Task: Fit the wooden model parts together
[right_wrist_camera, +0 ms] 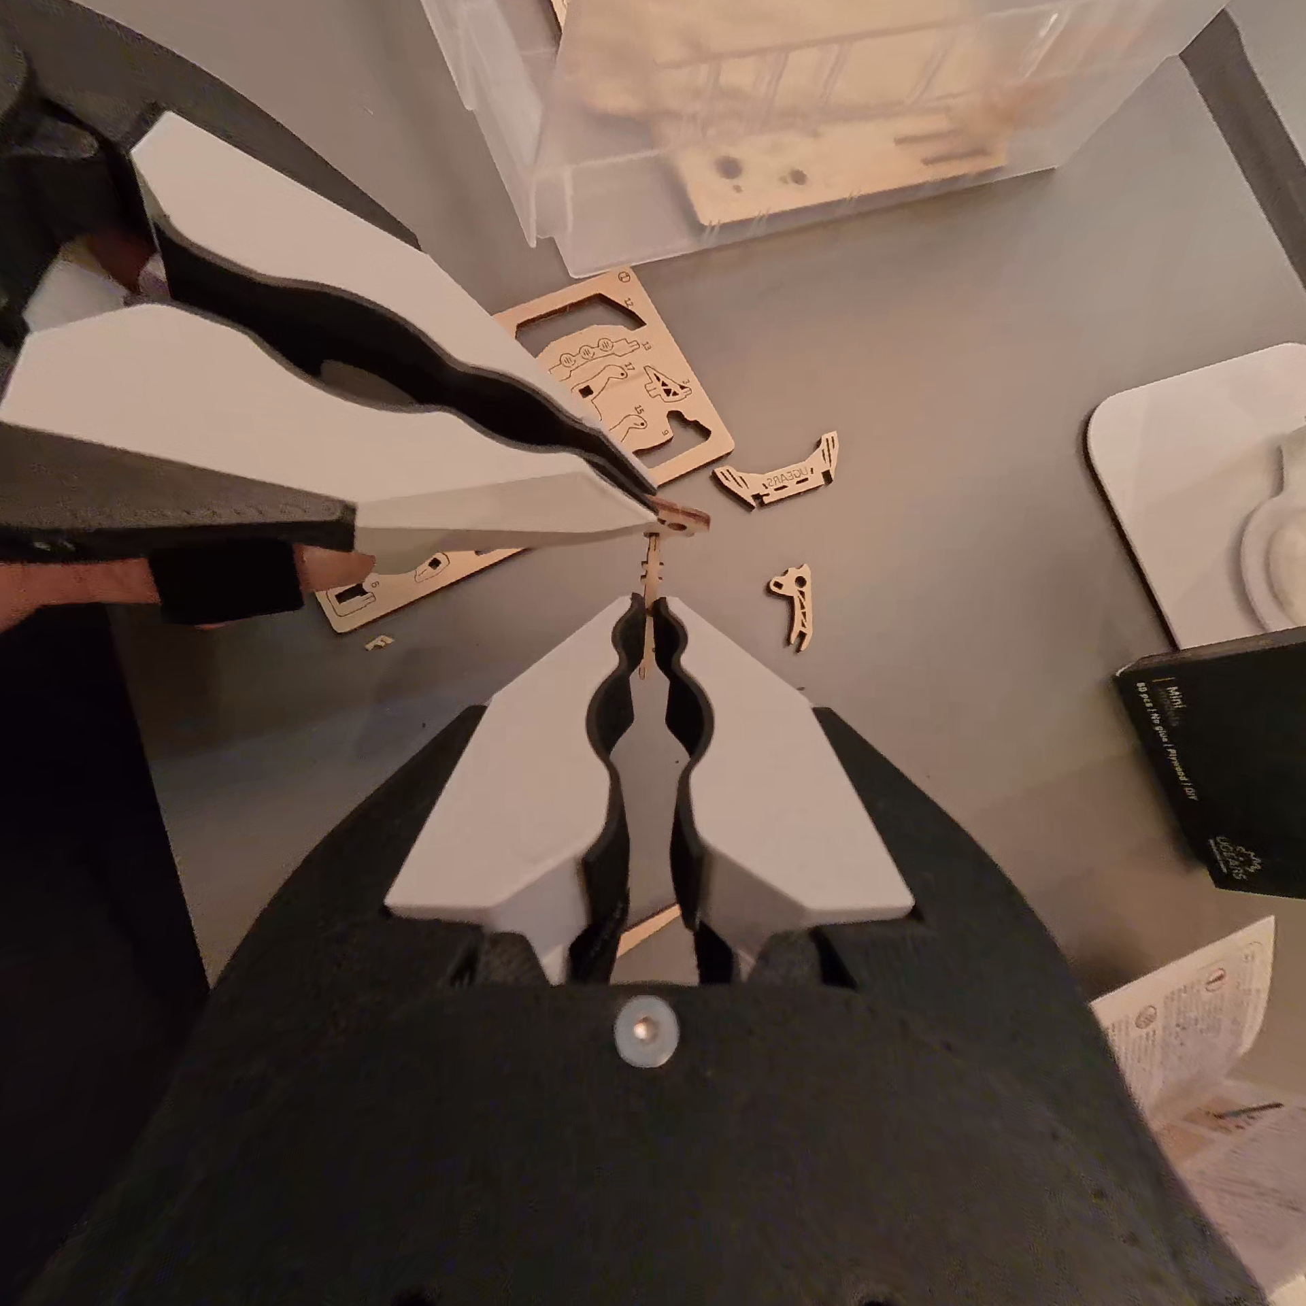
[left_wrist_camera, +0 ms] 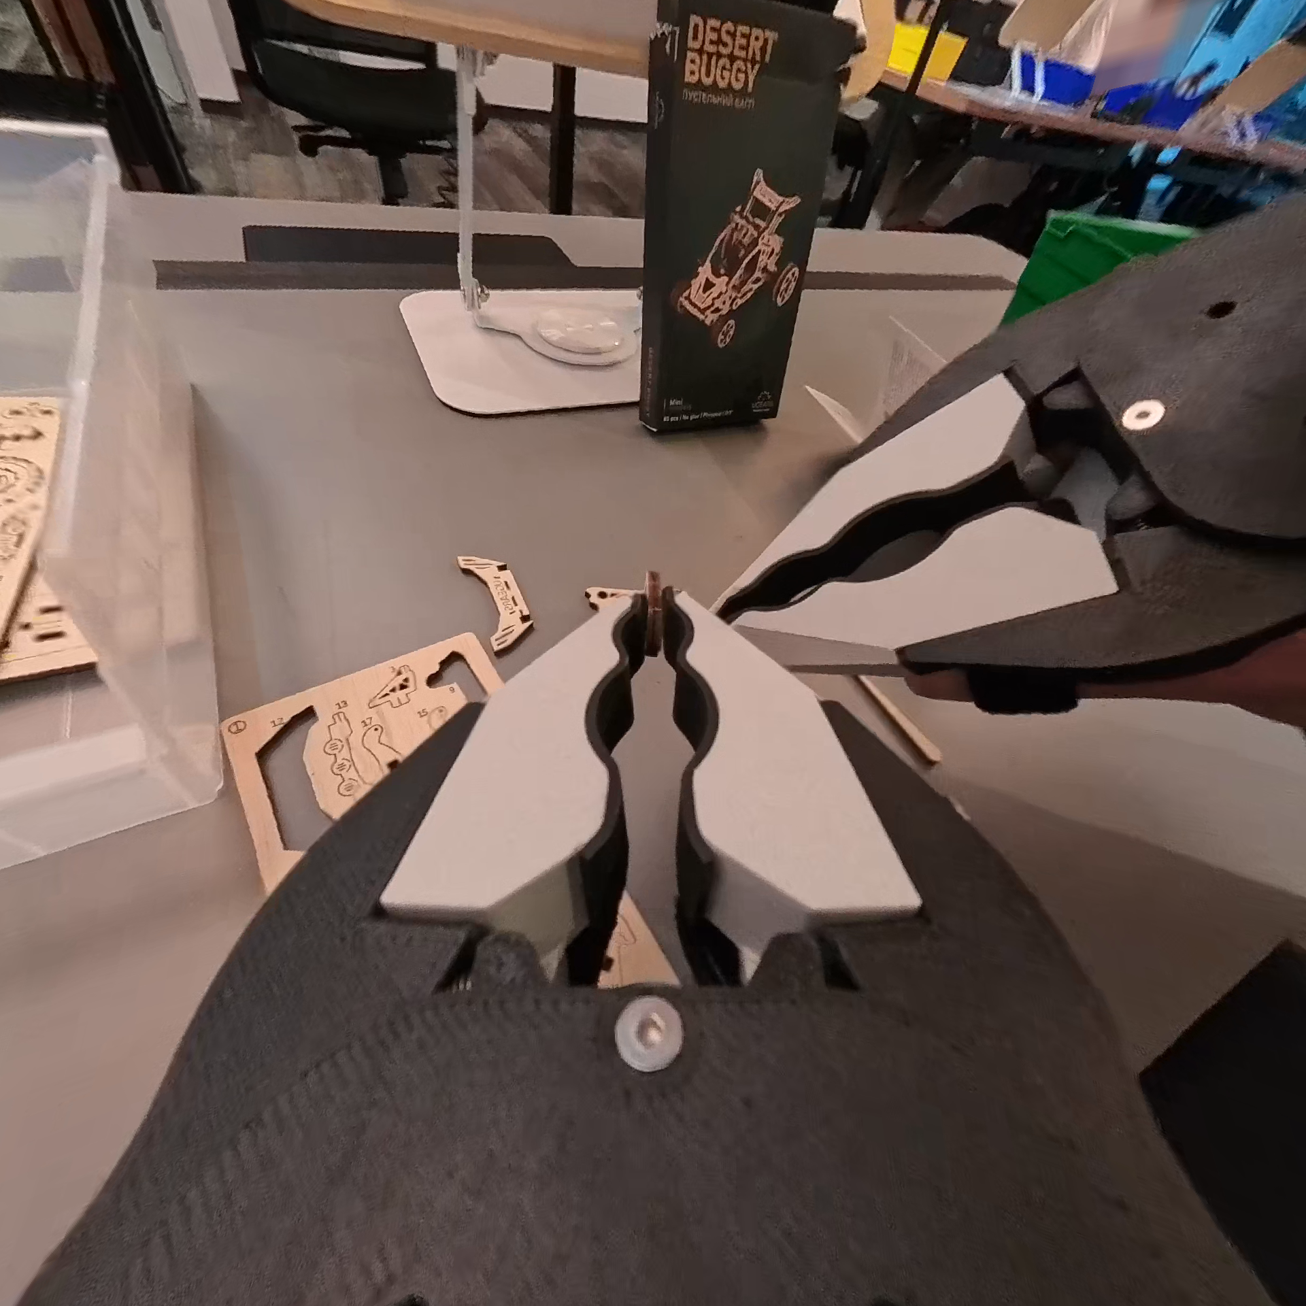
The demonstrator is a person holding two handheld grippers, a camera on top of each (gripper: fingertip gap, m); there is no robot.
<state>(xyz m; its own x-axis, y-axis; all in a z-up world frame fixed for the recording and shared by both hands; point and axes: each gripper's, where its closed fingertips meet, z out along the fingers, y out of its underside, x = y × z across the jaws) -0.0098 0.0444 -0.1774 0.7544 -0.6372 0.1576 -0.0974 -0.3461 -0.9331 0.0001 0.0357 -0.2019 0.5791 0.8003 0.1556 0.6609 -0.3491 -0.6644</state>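
Both tongs are clamped on wooden parts above the grey table; left gripper pinches a small flat piece edge-on; right gripper grips a thin notched strip, its tip touching that piece.

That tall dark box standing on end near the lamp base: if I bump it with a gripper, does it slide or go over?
The dark box would probably tip rather than slide: it stands upright on a narrow end and is tall for its footprint. It looks like thin card, so likely light. The grey table looks smooth, offering little grip.
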